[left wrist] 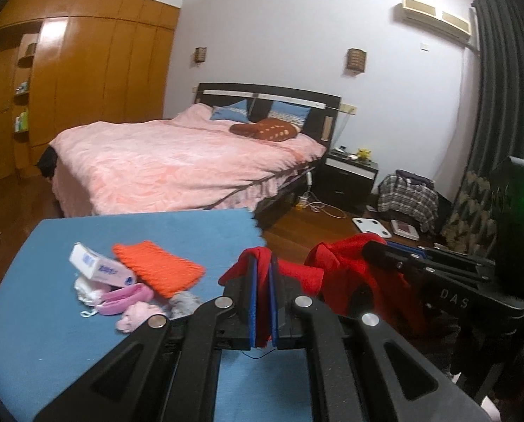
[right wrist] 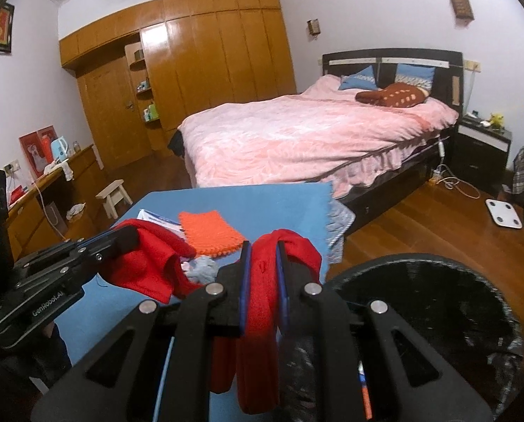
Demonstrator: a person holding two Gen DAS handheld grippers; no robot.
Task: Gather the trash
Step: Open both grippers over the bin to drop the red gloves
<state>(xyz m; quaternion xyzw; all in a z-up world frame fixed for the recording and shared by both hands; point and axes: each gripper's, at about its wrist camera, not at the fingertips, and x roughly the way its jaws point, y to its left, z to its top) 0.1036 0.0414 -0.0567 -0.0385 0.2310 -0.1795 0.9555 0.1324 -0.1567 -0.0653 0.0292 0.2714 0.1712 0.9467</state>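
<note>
Cloth — a red cloth (right wrist: 258,281) — hangs stretched between both tools, above the near edge of the blue table (left wrist: 128,235). The left gripper (left wrist: 263,263) pinches one edge of it; the right gripper (right wrist: 263,256) pinches a thicker fold, just beside the black-lined bin (right wrist: 437,302) at the table's corner. Left on the table: an orange knit piece (left wrist: 160,267), a white carton (left wrist: 96,267) and small pink items (left wrist: 121,302). By my judgement the collecting is early — most of it remains.

Red cloth (left wrist: 335,267); orange knit (left wrist: 160,270); blue mat (left wrist: 138,225) (plain)
</note>
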